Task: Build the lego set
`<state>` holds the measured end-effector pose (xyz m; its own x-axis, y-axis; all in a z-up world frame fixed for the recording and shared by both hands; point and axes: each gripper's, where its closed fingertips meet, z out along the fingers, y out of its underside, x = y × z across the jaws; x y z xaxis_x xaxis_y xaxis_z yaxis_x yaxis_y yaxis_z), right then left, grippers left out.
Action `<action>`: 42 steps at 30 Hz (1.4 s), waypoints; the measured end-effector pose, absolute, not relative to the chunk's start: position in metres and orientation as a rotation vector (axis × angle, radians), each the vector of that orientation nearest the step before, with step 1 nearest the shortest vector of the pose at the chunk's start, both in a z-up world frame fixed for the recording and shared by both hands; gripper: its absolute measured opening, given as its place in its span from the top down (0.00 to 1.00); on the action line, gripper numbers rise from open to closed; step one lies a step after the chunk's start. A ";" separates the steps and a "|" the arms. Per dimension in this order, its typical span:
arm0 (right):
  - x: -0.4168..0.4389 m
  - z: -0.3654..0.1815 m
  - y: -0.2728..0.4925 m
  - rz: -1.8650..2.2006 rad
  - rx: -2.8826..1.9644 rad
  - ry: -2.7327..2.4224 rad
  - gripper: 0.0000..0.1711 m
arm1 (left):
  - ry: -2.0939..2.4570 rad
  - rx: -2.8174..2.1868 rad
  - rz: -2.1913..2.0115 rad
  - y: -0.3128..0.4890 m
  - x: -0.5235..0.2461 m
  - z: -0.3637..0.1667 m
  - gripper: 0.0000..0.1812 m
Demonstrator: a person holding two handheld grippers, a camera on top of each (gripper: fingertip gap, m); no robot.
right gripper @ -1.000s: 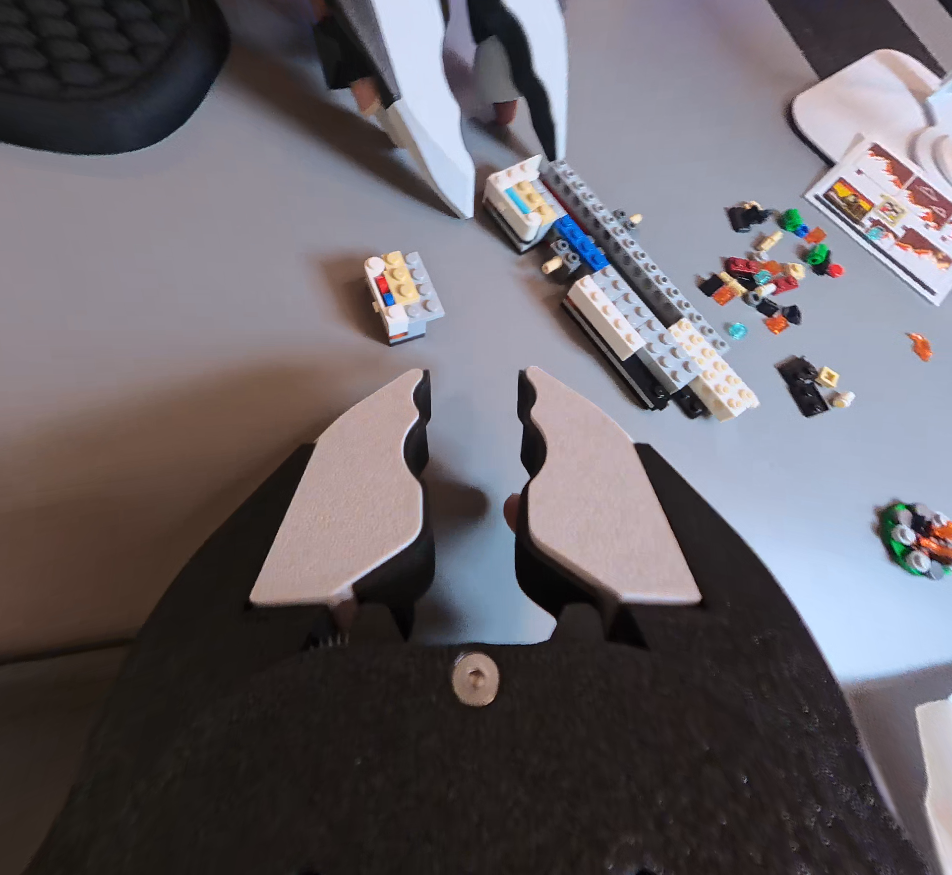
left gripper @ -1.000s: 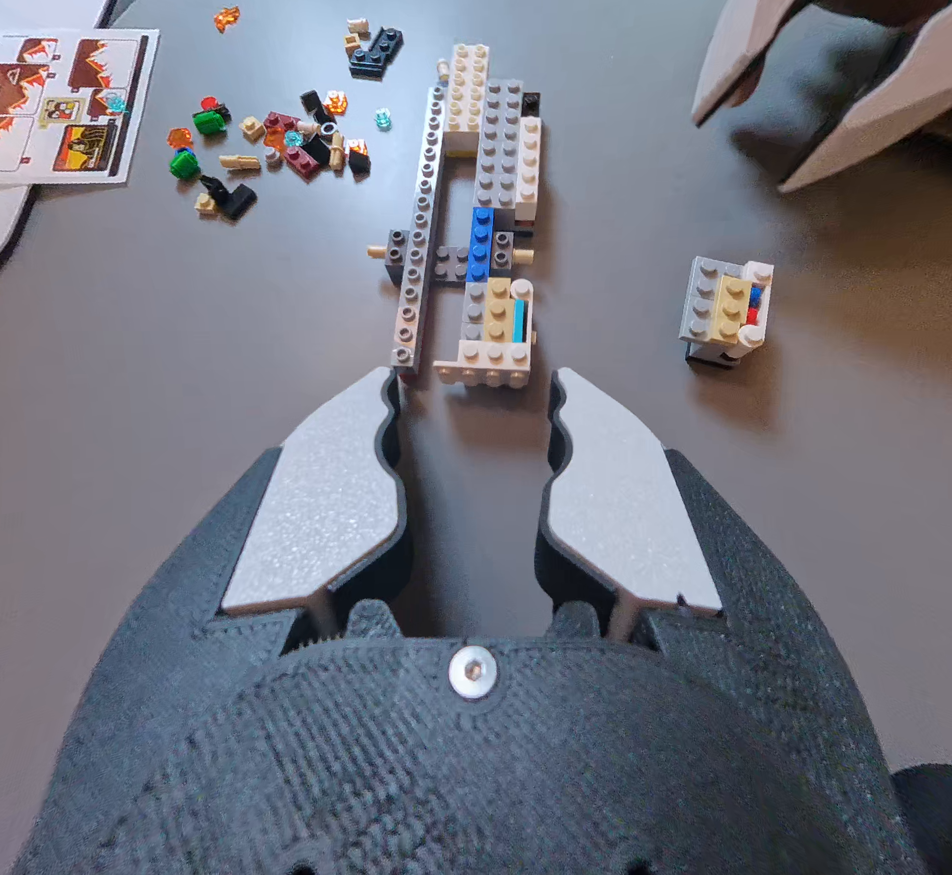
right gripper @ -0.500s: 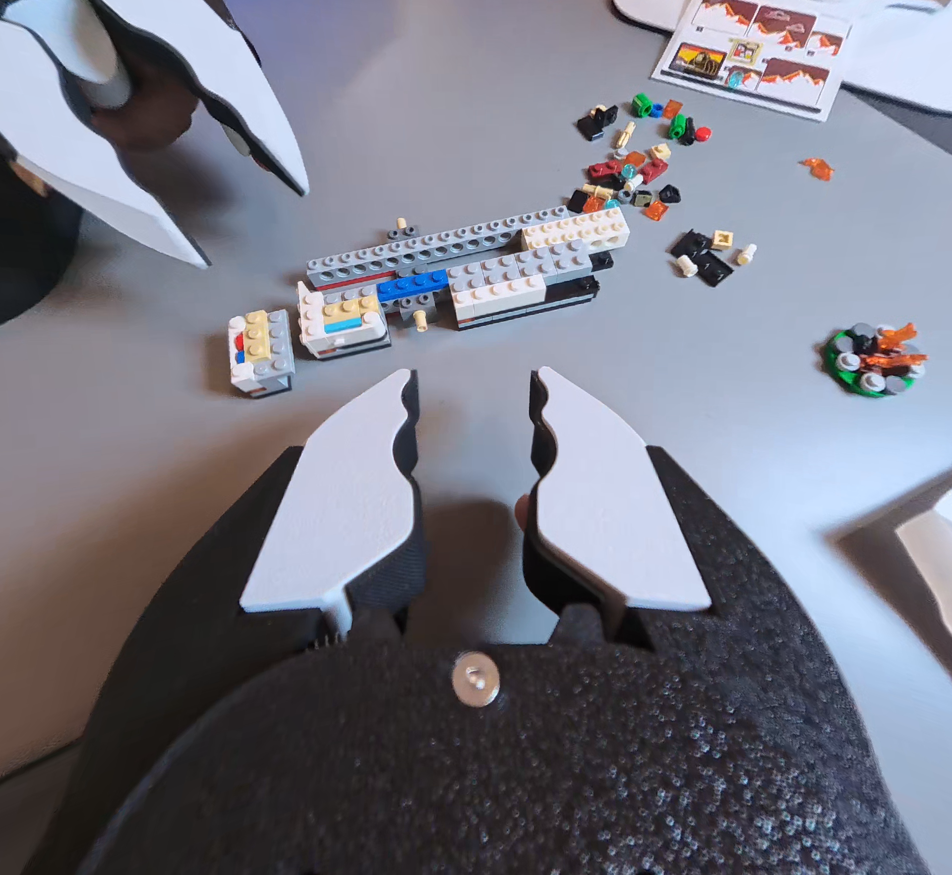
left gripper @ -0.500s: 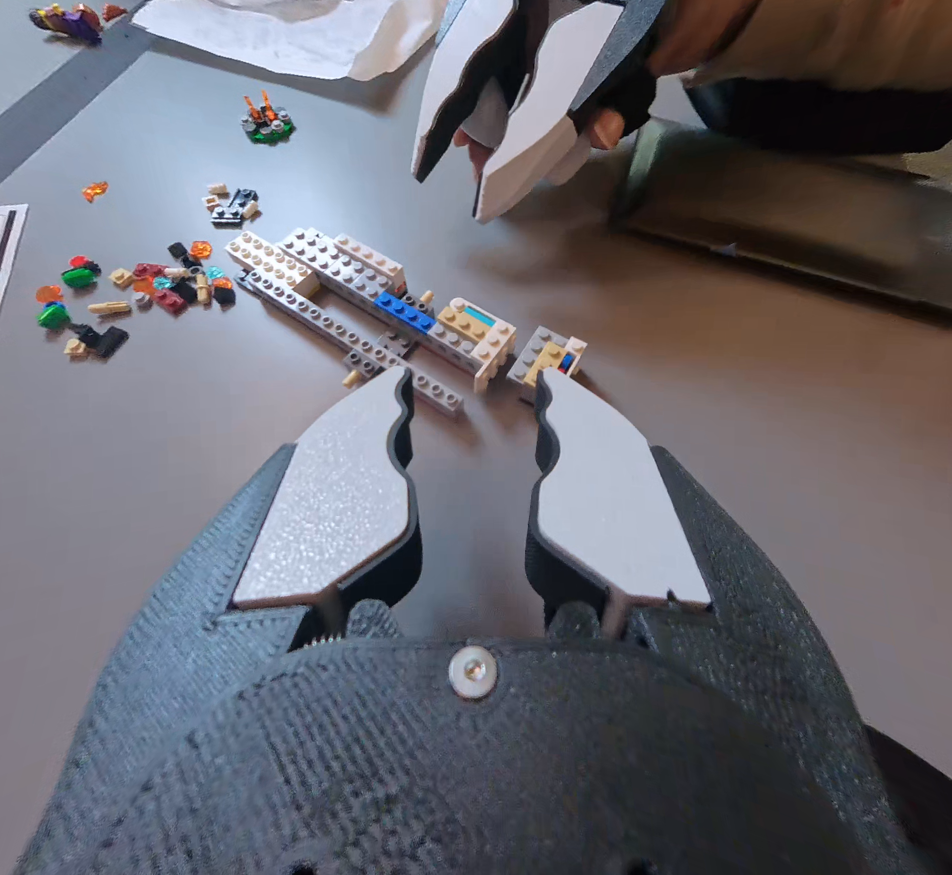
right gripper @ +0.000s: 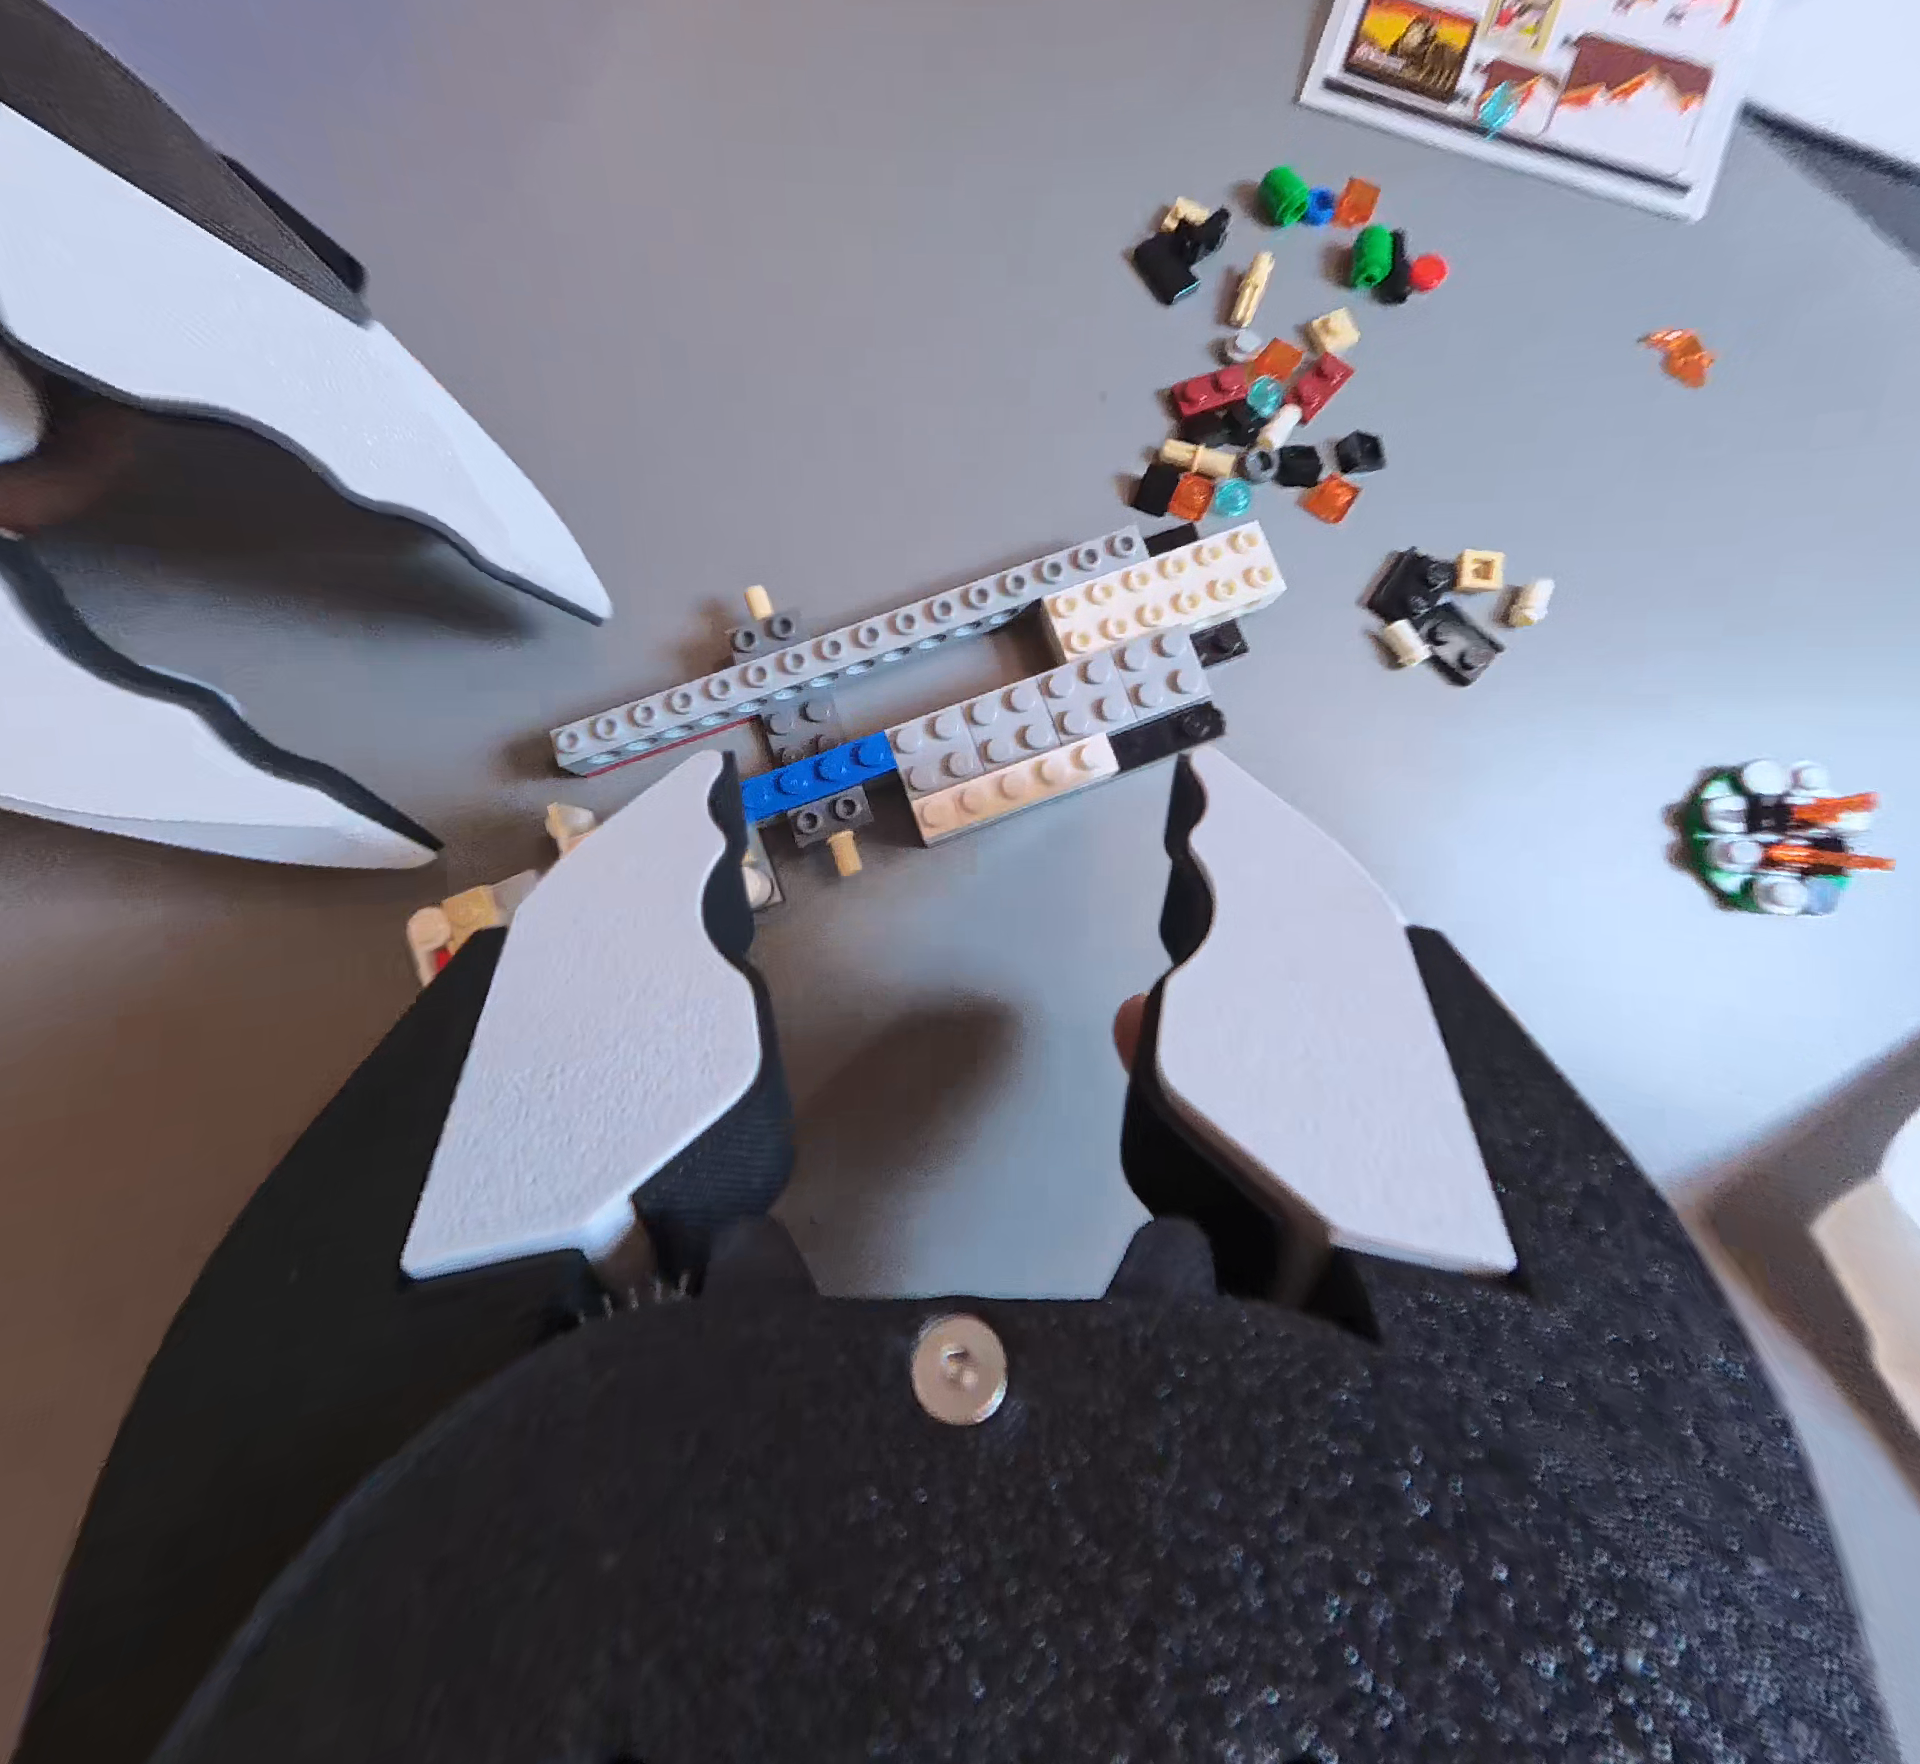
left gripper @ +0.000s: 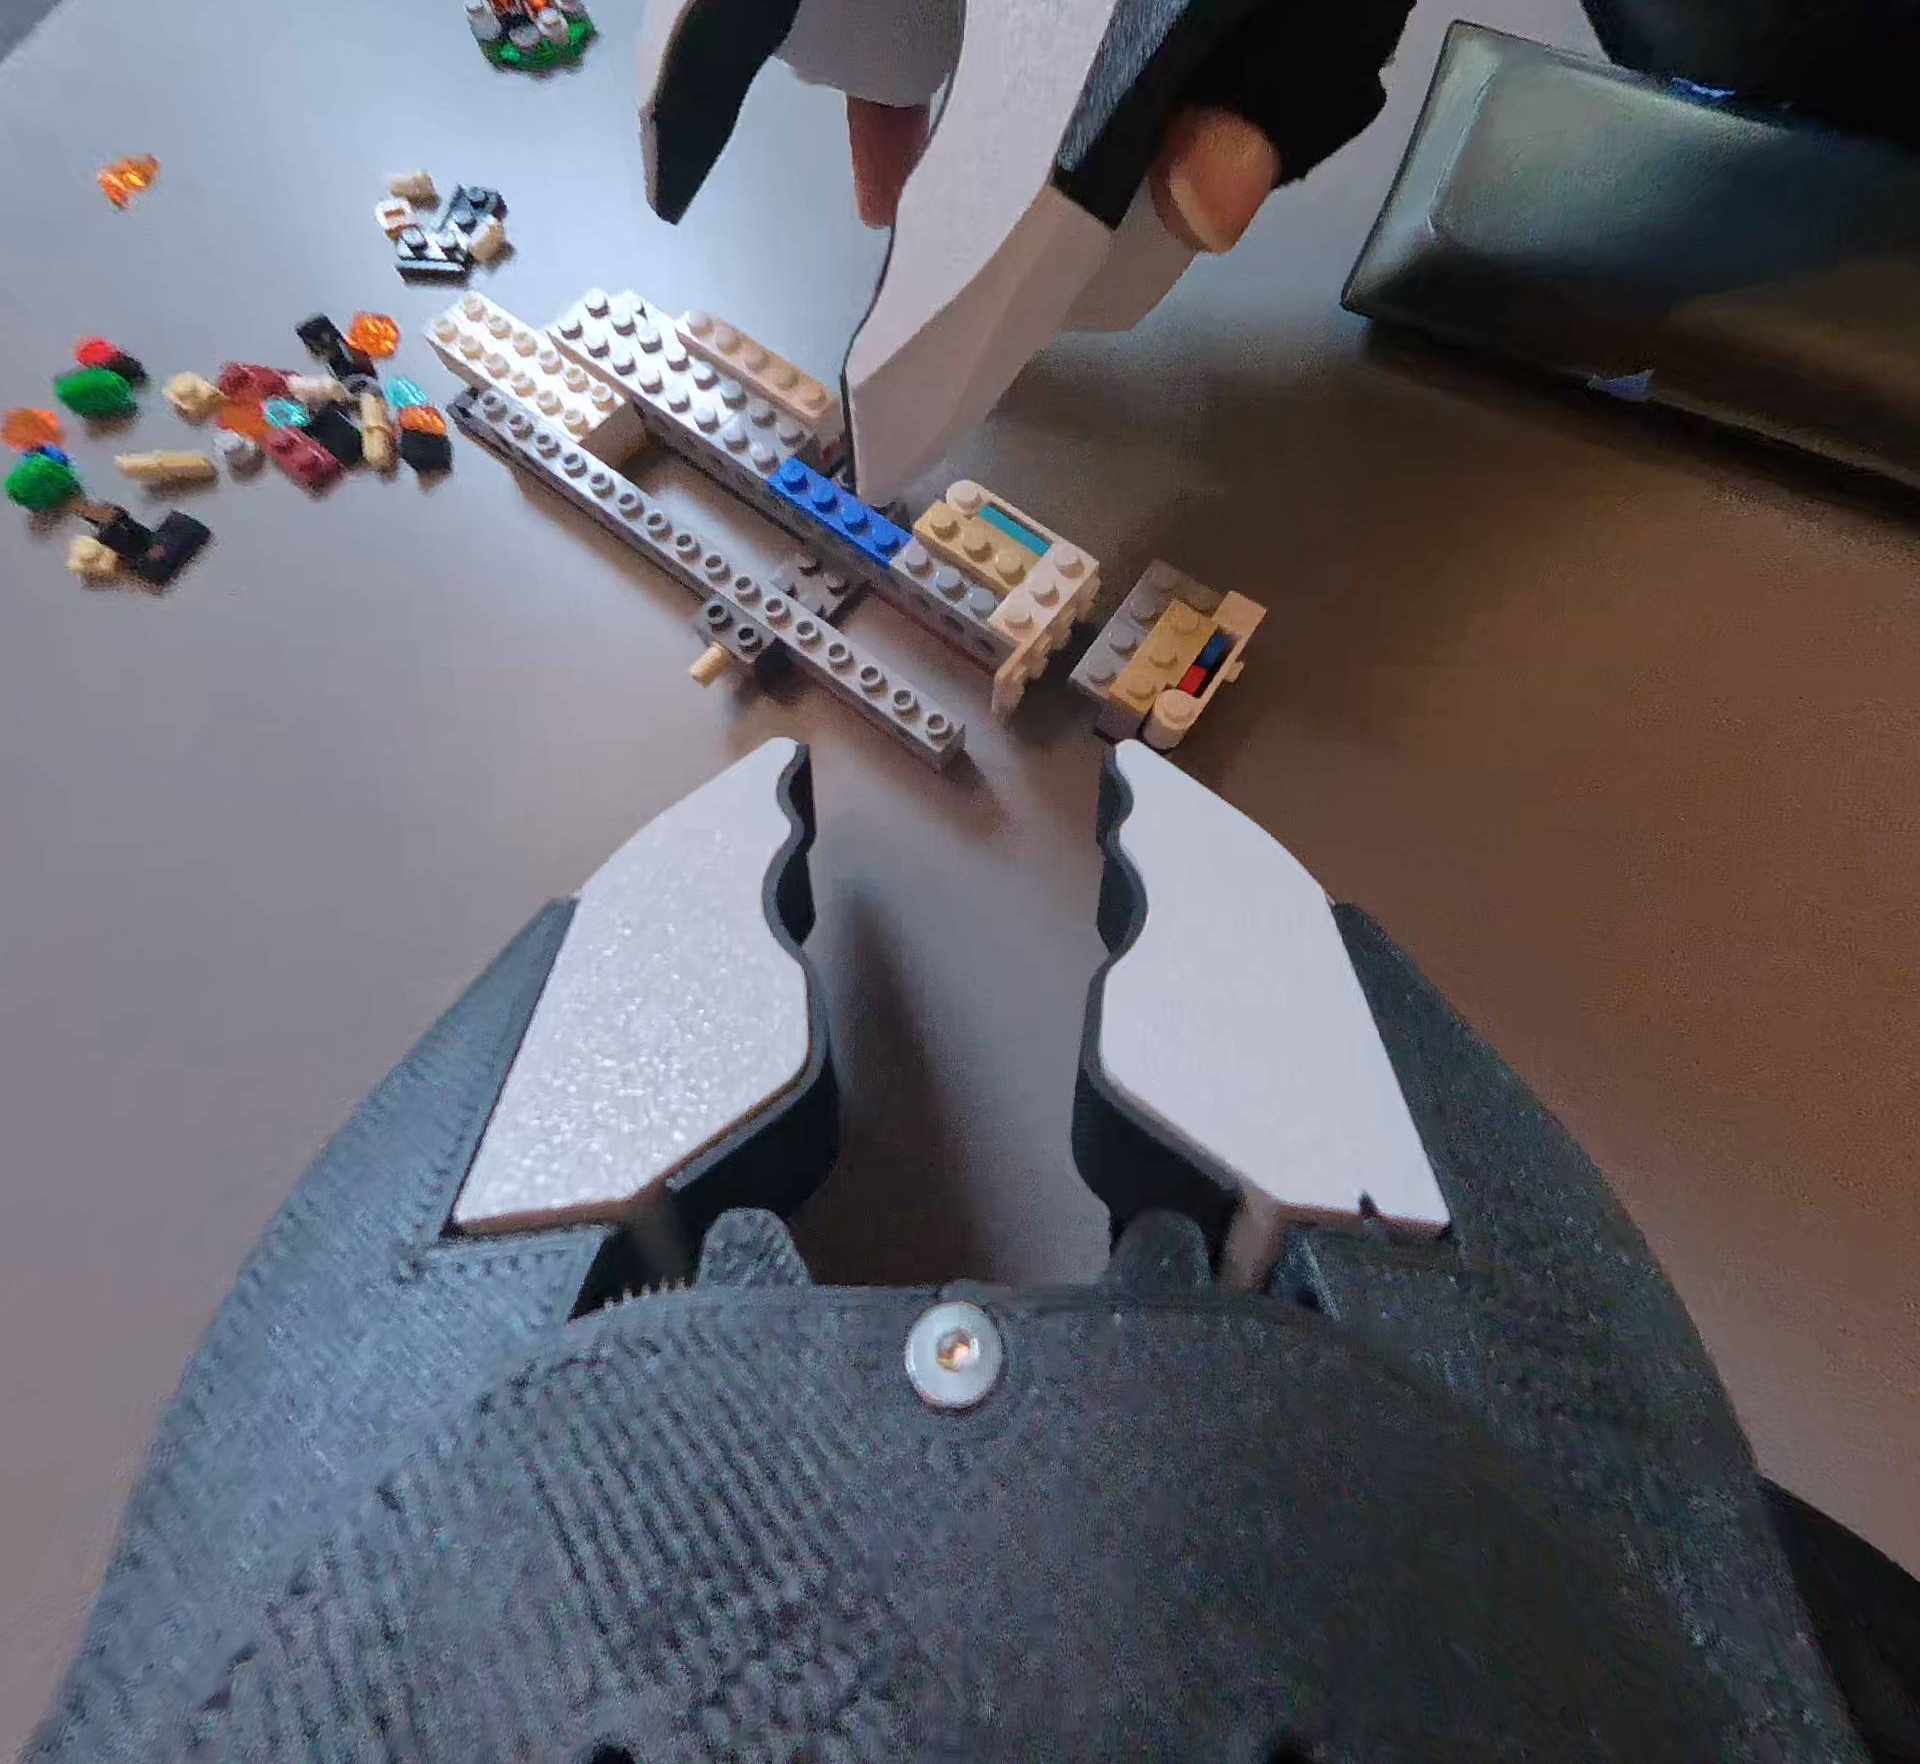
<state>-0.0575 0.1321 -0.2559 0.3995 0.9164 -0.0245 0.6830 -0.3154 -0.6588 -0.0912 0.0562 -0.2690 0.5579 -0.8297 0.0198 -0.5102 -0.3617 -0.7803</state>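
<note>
Nearest to you, your right gripper (right gripper: pixel 951 784) is spread wide with nothing in it, tips hovering right at the near side of the long lego frame (right gripper: pixel 914 675), around the blue plate (right gripper: pixel 821 774). Honestly, I'd close on the grey and white stacked section, not on the thin grey beam (right gripper: pixel 831 654), which looks like it could flex or pop off.

Your left gripper (left gripper: pixel 951 764) is also open and empty, sitting just short of the frame's end, with the small tan-and-grey cab block (left gripper: pixel 1169 649) just beside its right finger. My guess is that cab goes onto the frame's end next, so pin the frame flat first, then bring the cab in square and press straight down.

Farther out toward the far side of the table (right gripper: pixel 831 156) you've got the loose pieces pile (right gripper: pixel 1257 374), the little campfire build (right gripper: pixel 1766 836), and the sticker sheet (right gripper: pixel 1538 21) near the corner. Keep your sleeve off that pile.
</note>
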 end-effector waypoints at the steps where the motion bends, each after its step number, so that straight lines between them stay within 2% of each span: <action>1: -0.056 -0.257 0.131 0.601 -2.123 -1.359 0.57 | 1.070 -2.054 -0.564 0.055 -0.089 -0.272 0.70; 6: -0.043 -0.265 0.135 0.733 -2.223 -1.352 0.58 | 1.185 -2.055 -0.632 0.044 -0.058 -0.275 0.67; 11: -0.034 -0.272 0.139 0.646 -2.275 -1.424 0.56 | 1.285 -1.962 -0.569 0.037 -0.041 -0.271 0.69; 19: -0.033 -0.277 0.113 0.317 -2.188 -1.717 0.53 | 1.191 -1.926 -0.570 0.042 -0.060 -0.261 0.71; 28: 0.028 -0.270 0.117 -0.015 -2.044 -1.873 0.57 | 1.261 -1.920 -0.537 0.037 -0.057 -0.272 0.71; 33: 0.042 -0.263 0.115 0.255 -2.072 -1.773 0.58 | 1.245 -1.905 -0.525 0.039 -0.058 -0.269 0.71; 38: 0.049 -0.273 0.129 0.263 -1.909 -1.780 0.58 | 1.217 -1.909 -0.558 0.040 -0.058 -0.268 0.73; 42: 0.041 -0.276 0.129 0.422 -1.895 -1.759 0.67 | 1.247 -1.908 -0.582 0.036 -0.054 -0.271 0.73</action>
<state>0.0409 0.1293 -0.2762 0.1099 0.9871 0.1167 0.8265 -0.0255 -0.5624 -0.0536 0.0357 -0.2711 0.4169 -0.9083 -0.0342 -0.5570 -0.2256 -0.7993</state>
